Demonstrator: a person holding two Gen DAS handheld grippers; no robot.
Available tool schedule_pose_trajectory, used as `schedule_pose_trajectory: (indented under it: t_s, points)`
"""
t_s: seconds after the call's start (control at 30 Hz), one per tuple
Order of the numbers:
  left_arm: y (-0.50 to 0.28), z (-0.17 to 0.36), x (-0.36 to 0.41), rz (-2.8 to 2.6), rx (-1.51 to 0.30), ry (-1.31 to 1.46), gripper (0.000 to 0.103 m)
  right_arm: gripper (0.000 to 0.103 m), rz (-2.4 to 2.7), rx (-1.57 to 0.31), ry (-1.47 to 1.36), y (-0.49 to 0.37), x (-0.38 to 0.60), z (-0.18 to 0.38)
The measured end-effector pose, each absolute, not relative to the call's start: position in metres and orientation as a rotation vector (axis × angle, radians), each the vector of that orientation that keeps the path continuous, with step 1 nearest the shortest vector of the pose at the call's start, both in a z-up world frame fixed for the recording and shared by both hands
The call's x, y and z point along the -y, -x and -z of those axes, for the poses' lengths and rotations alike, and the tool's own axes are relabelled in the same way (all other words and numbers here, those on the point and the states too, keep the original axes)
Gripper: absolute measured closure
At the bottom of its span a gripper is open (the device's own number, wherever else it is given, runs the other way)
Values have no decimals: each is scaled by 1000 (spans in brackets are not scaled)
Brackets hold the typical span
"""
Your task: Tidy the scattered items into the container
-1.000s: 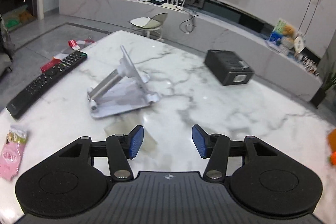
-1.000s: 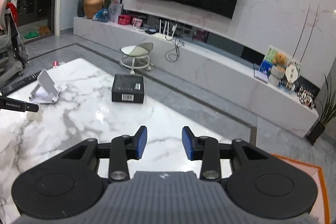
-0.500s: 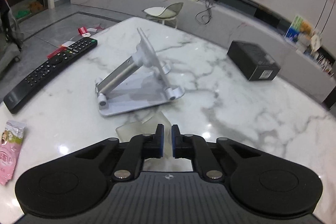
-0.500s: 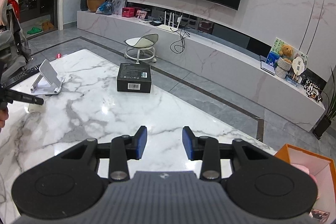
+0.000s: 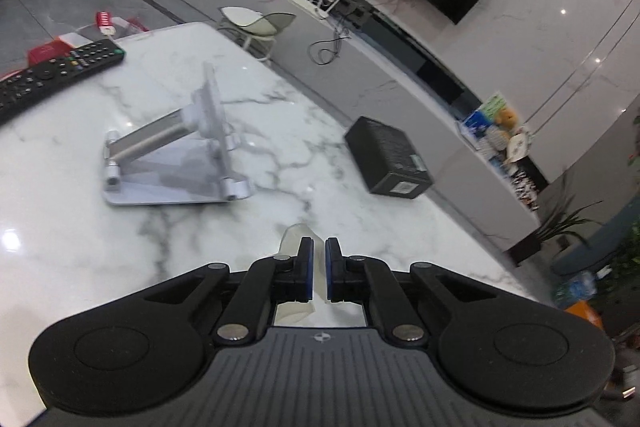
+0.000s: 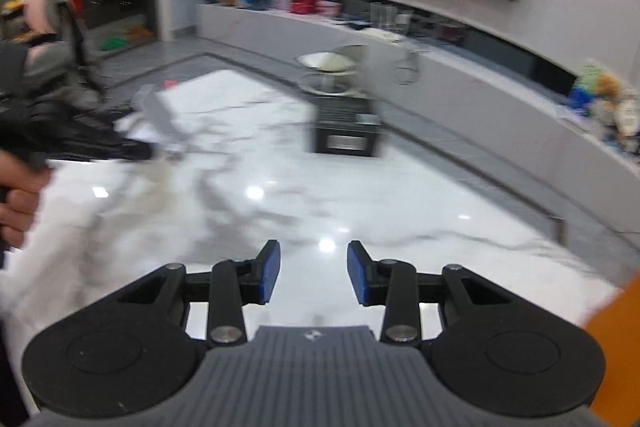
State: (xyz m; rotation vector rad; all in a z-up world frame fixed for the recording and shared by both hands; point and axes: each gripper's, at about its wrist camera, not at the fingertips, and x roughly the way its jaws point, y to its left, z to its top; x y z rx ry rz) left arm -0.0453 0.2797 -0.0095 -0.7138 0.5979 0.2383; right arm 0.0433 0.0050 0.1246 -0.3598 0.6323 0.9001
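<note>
My left gripper (image 5: 318, 247) is shut on a thin translucent plastic packet (image 5: 294, 237), which it holds lifted above the marble table (image 5: 200, 239). The packet sticks out ahead of the blue pads and hangs below them. My right gripper (image 6: 313, 259) is open and empty over the table. The orange container (image 6: 616, 323) shows only as an edge at the far right of the right wrist view. The left gripper (image 6: 100, 143) appears blurred at the left of that view, with the packet hard to make out.
A silver phone stand (image 5: 172, 155) sits left of centre. A black box (image 5: 388, 157) lies further right, also in the right wrist view (image 6: 346, 129). A black remote (image 5: 60, 71) lies at the table's left edge. A stool (image 5: 256, 25) stands beyond the table.
My left gripper closed on the plastic packet, then lifted it off the table and swung to the right. My right gripper stayed open and turned left, so the orange container slid to the frame edge.
</note>
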Motion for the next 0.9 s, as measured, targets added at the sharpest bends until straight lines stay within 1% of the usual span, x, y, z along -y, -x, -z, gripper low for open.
schedule_pose_trajectory:
  t_s: [0.17,0.4,0.6,0.9]
  points:
    - [45,0,-272,-200,-583,701,97,64,-1015,-654,361,-28,-69,-95]
    - [48,-4,-269,-157,-574,716,97,64,-1038,-647,358,-24,-125,-76]
    - [61,-16,-276,-178,-496,720,97,64,-1031,-653,372,-25,-126,-73]
    - [57,-20,-264,-171,-515,663,97,64,-992,-642,358,-32,-107,-85]
